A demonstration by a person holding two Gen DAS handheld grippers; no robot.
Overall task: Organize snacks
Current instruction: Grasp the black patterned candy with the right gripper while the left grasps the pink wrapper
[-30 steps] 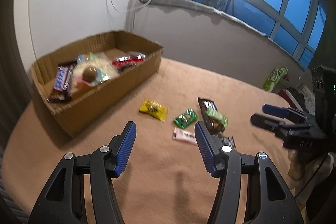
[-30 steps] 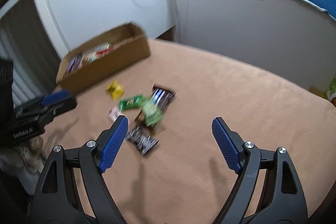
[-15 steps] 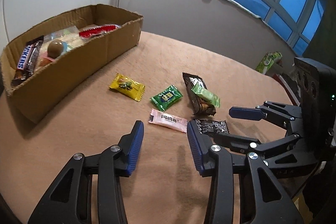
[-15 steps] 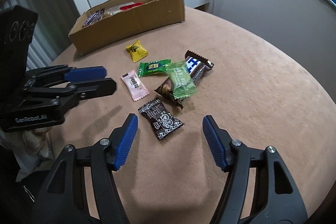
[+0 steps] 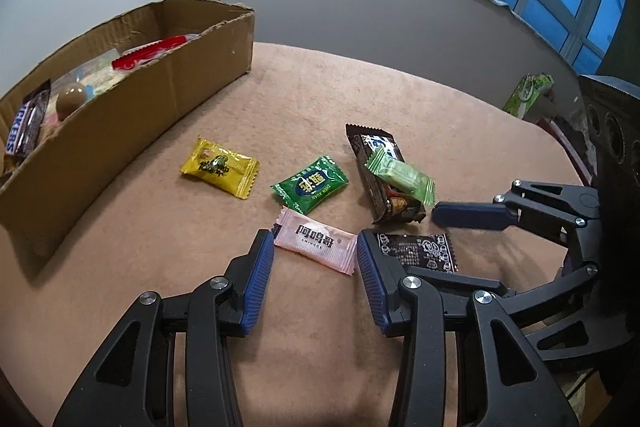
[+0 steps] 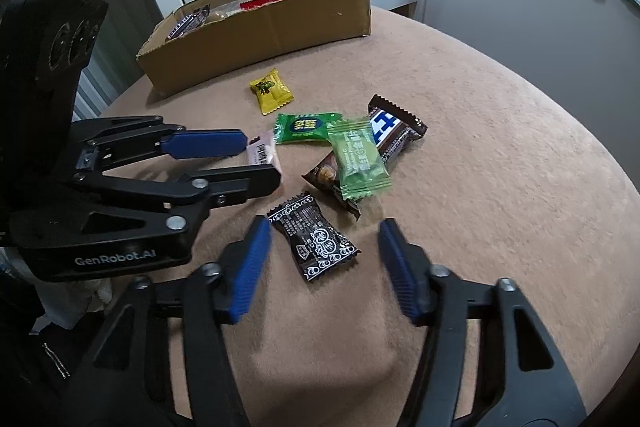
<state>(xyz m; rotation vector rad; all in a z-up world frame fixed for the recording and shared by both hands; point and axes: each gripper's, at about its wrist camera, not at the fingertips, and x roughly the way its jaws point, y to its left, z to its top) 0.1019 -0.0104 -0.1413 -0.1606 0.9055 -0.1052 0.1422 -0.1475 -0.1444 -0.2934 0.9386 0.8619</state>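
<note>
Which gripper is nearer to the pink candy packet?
Left. The left gripper has the pink candy packet lying between its open fingertips. The right gripper is beside it, open around the black candy packet; its jaws have just been closing.

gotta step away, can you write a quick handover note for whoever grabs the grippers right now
Left gripper: open, jaws straddling the pink candy, not yet pinching it.
Right gripper: open, jaws have just been closing around the black candy, pads not on it yet.
Done: the cardboard box already holds several snacks.
Left on the table: pink and black candies, yellow candy, dark green candy, and a light green candy lying on top of a brown bar.
Next, probably: close on both candies and carry them to the box.
</note>
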